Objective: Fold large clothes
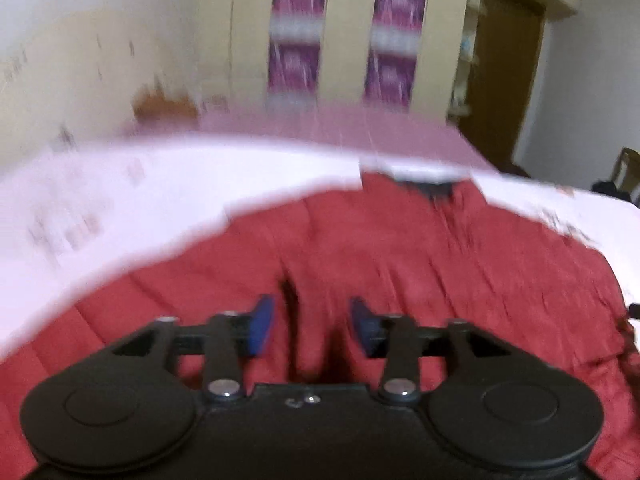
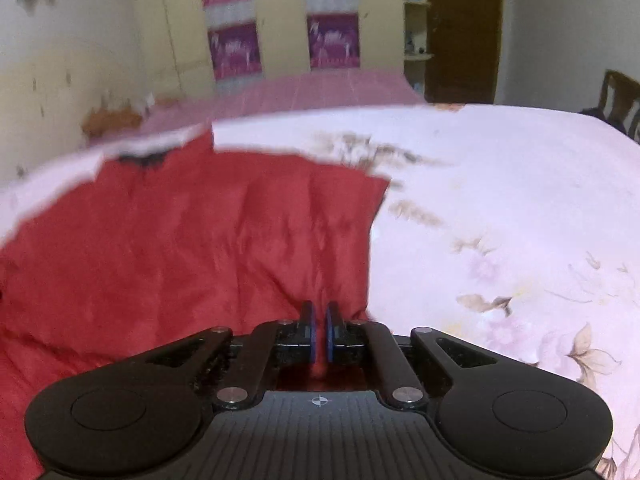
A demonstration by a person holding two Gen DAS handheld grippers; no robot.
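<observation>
Right under our right gripper (image 2: pixel 319 334) the red garment (image 2: pixel 192 240) bunches up, and a pinch of its cloth sits between the two blue pads (image 2: pixel 312 334), which stand almost together: we have hold of the fabric at its near edge, close to the garment's right-hand border. Beyond the jaws the cloth runs away from us toward a dark collar patch (image 2: pixel 142 159) at the far end, so its long axis lies roughly along the line this gripper points. To the right of the gripper there is only the flowered bedsheet (image 2: pixel 500 200).

Our left gripper (image 1: pixel 313 326) hangs over the middle of the same garment (image 1: pixel 400 248) with its blue pads (image 1: pixel 262 326) about half apart. Red cloth fills the view beneath and between them, but nothing is pinched; a dark fold runs up between the pads, and we cannot tell whether they touch the fabric. The collar patch (image 1: pixel 434 186) lies ahead and to the right of this gripper.

We judge that the next move turns on the right hand, which alone has a grip and is nearer the garment's free side edge; carrying that edge across toward the left gripper would make the fold.

We count one garment, one bedsheet (image 1: pixel 120 200), two grippers, and two purple panels (image 2: pixel 236 48) on the wardrobe beyond the bed.
</observation>
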